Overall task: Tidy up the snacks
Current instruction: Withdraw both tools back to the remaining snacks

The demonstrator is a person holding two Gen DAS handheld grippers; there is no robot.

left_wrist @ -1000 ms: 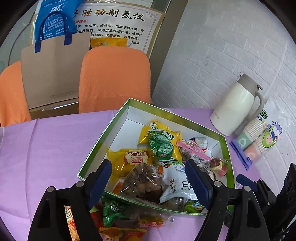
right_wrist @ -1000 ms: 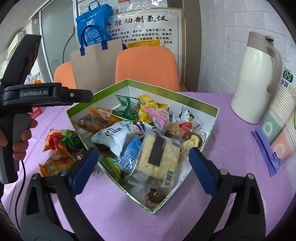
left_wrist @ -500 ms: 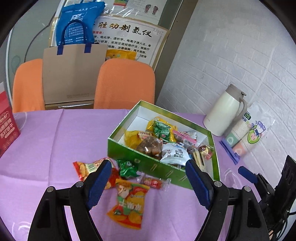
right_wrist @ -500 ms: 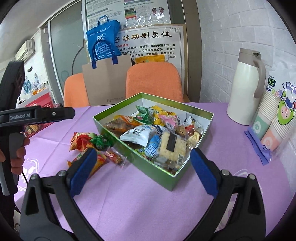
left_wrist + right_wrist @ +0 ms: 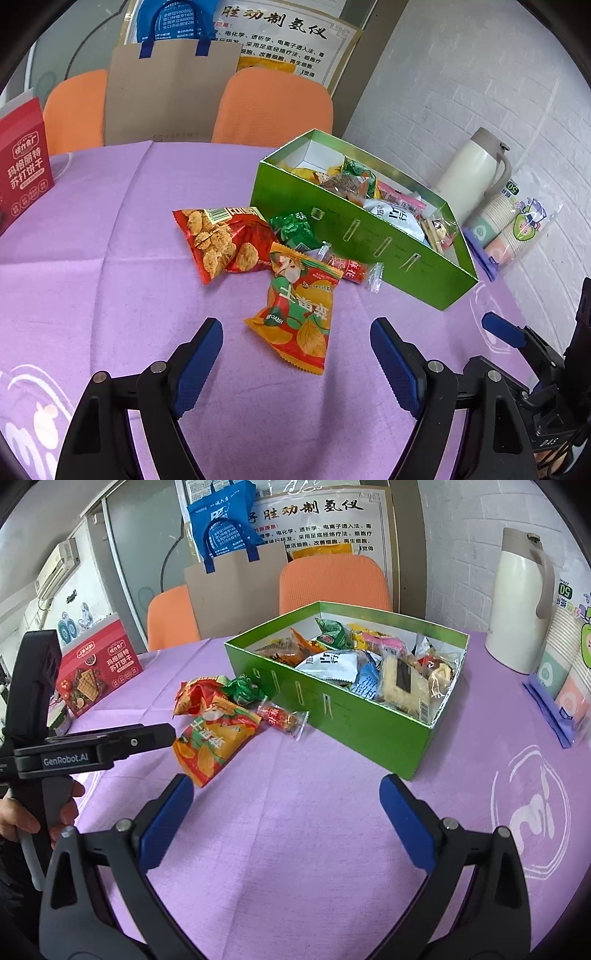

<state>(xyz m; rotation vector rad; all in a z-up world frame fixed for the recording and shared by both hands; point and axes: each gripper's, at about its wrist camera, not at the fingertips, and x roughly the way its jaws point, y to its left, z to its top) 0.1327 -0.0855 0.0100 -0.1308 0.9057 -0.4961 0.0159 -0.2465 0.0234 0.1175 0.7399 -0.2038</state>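
A green box (image 5: 354, 236) (image 5: 332, 716) full of snack packets stands on the purple tablecloth. Loose snacks lie beside its near wall: an orange chip bag (image 5: 299, 314) (image 5: 210, 742), a red cracker bag (image 5: 221, 243) (image 5: 192, 698), a green packet (image 5: 295, 229) (image 5: 242, 688) and a small red wrapped candy (image 5: 347, 271) (image 5: 280, 716). My left gripper (image 5: 295, 354) is open and empty, just short of the orange bag. My right gripper (image 5: 286, 812) is open and empty over bare cloth in front of the box.
A white thermos (image 5: 469, 173) (image 5: 521, 598) and a pack of paper cups (image 5: 513, 225) (image 5: 569, 657) stand right of the box. A red biscuit box (image 5: 22, 166) (image 5: 96, 664) is at the left. Orange chairs (image 5: 273, 107) and a paper bag (image 5: 166, 96) stand behind the table.
Both grippers have pulled back from above the box toward the near side of the table. The loose snacks beside the box have come fully into view. Both stay open.
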